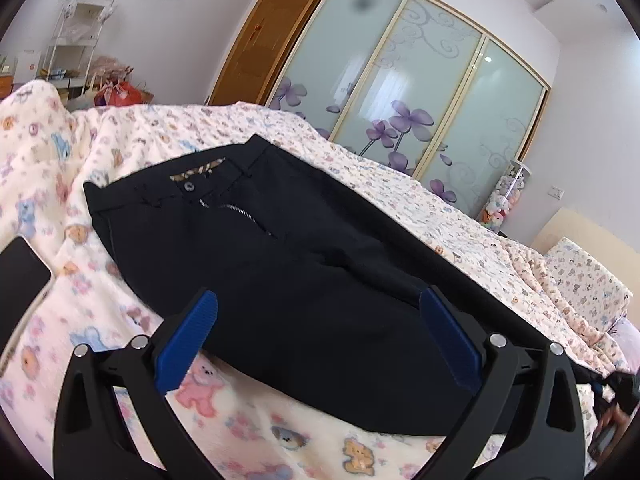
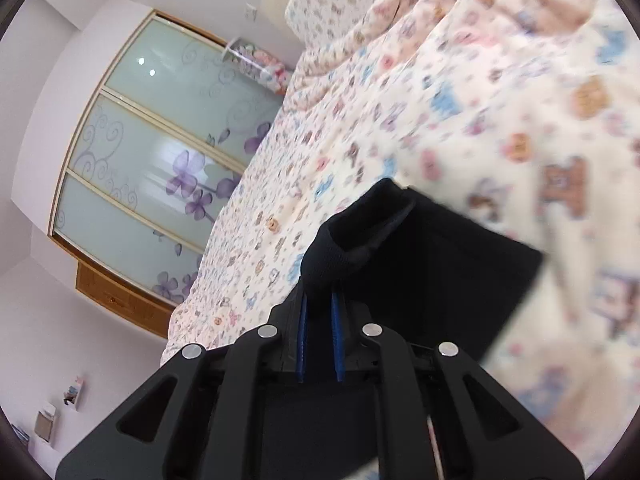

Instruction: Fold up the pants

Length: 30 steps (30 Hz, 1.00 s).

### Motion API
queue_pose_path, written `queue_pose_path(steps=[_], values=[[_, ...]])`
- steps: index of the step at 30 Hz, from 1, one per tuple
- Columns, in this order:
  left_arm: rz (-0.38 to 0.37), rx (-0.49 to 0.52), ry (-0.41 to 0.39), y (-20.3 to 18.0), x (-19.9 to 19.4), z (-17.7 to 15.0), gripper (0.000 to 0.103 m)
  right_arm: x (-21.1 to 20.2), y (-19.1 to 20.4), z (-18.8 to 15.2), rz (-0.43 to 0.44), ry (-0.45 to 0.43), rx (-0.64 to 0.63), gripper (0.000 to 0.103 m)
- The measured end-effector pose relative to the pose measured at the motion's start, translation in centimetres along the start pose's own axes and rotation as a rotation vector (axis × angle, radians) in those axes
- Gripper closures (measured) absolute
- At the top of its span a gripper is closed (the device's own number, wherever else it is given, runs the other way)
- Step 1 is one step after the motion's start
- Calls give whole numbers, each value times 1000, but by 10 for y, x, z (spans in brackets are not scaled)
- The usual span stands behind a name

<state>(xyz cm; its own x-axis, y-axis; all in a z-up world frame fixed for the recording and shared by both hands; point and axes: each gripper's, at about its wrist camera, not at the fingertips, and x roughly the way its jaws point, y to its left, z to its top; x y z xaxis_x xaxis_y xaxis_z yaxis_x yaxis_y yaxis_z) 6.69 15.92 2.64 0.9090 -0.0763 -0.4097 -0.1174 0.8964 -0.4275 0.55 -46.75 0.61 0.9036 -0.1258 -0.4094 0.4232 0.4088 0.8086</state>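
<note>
The black pants [image 1: 288, 264] lie flat on the bear-print bedspread [image 1: 248, 432], waistband, button and open zipper at the far left. My left gripper [image 1: 318, 304] is open, its blue pads [image 1: 192, 344] spread wide just above the thigh part of the pants, holding nothing. In the right wrist view my right gripper [image 2: 319, 300] is shut on a bunched fold of the black pants [image 2: 440, 276], lifted off the bedspread [image 2: 480, 100]. The rest of the legs is hidden.
A black phone [image 1: 20, 280] lies on the bed at the left. A pillow [image 1: 584, 280] sits at the right. A wardrobe with frosted flower-print sliding doors [image 1: 400, 92] stands behind the bed. A white shelf [image 1: 76, 36] and bags stand at far left.
</note>
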Motion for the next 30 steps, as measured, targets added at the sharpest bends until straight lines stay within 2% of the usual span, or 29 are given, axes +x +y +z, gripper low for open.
queue_pose_path(steps=[5,8,11,13,14,16,19,20,22,24,27,30], values=[[-6,27,7,-8,6,-5,2,20,-57,-31,-85,77,107,95],[-5,70,11,-16,6,-9,2,18,-40,-28,-119,84,-1,94],[-10,89,7,-20,5,-11,2,10,-32,-22,-156,128,-11,79],[-7,90,5,-21,5,-11,2,-13,-23,-24,-184,80,-37,65],[-3,90,5,-20,6,-12,2,-18,-17,-26,-170,51,-57,63],[3,84,9,-20,6,-12,2,-27,14,-39,-59,30,-150,59],[12,67,17,-16,10,-11,2,-4,62,-65,163,159,-192,59],[17,62,19,-15,11,-11,2,15,81,-78,254,257,-156,59],[25,53,12,-12,9,-11,2,59,111,-106,359,418,-57,59],[33,46,-1,-10,7,-10,2,99,132,-131,415,541,60,60],[60,41,-27,-6,2,-7,2,156,161,-178,440,698,224,60],[86,54,-65,-5,-3,-4,2,194,186,-215,414,764,287,60]])
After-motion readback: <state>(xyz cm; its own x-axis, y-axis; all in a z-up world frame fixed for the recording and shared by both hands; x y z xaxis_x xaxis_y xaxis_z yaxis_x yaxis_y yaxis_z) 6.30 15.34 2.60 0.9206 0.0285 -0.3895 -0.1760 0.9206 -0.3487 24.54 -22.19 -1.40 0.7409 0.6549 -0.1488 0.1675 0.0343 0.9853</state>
